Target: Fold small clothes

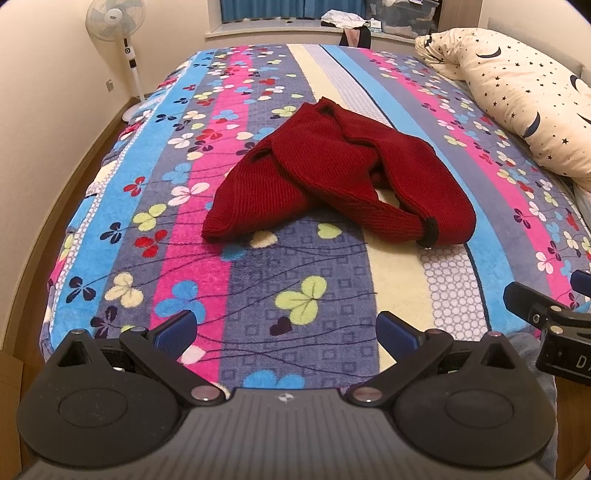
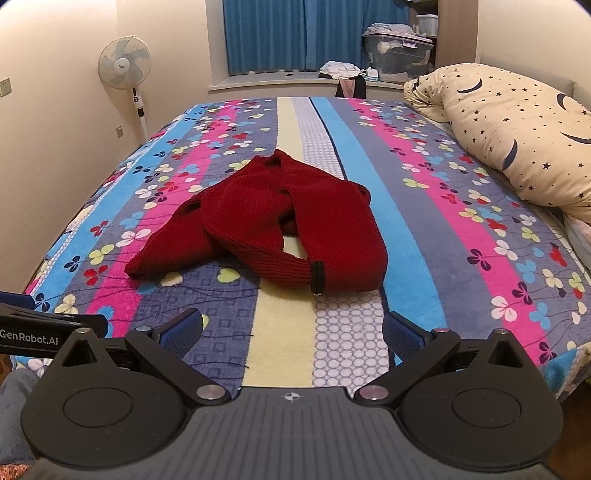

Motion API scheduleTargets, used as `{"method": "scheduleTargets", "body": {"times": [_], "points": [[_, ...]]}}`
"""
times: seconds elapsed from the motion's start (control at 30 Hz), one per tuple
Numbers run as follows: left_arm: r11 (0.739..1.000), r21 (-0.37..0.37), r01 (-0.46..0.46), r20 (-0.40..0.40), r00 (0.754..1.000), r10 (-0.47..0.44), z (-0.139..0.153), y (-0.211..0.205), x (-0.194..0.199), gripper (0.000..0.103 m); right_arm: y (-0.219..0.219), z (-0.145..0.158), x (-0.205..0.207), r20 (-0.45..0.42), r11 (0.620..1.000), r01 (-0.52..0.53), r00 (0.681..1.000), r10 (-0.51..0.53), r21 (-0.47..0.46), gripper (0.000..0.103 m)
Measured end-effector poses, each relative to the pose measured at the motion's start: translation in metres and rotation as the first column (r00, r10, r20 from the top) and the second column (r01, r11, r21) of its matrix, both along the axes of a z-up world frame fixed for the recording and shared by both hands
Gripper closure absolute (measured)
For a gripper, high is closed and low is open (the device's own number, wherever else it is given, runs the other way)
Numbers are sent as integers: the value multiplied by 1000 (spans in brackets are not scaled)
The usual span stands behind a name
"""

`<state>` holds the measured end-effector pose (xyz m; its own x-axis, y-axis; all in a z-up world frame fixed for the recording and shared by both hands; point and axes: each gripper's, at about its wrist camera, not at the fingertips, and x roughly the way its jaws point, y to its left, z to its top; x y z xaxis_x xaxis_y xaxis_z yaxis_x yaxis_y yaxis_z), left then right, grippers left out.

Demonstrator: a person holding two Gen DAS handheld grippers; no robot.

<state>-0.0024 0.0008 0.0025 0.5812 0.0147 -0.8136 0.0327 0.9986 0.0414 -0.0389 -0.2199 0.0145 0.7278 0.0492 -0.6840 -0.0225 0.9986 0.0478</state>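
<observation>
A dark red knitted sweater lies crumpled in the middle of the bed, its sleeves crossed over the body and a black-edged cuff pointing toward me. My left gripper hovers over the near edge of the bed, open, with nothing between its blue pads, well short of the sweater. My right gripper is likewise open and empty, a little nearer to the cuff. Each gripper shows at the other view's edge.
The bed carries a striped floral blanket. A cream duvet with stars and moons is heaped along the right side. A standing fan stands at the far left, a storage box by the window.
</observation>
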Motion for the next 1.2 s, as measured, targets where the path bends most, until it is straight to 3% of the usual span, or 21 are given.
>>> {"method": "scheduleTargets", "body": {"times": [0.63, 0.93, 1.2], "points": [[1000, 24, 4, -33, 999, -4, -8, -4, 32, 0, -8, -13, 33, -88, 999, 3, 996, 2, 49, 1], [999, 30, 22, -67, 998, -20, -22, -10, 81, 0, -17, -24, 74, -144, 997, 28, 989, -17, 72, 1], [998, 39, 40, -102, 994, -36, -59, -28, 151, 0, -29, -47, 115, -194, 997, 54, 980, -42, 59, 1]]}}
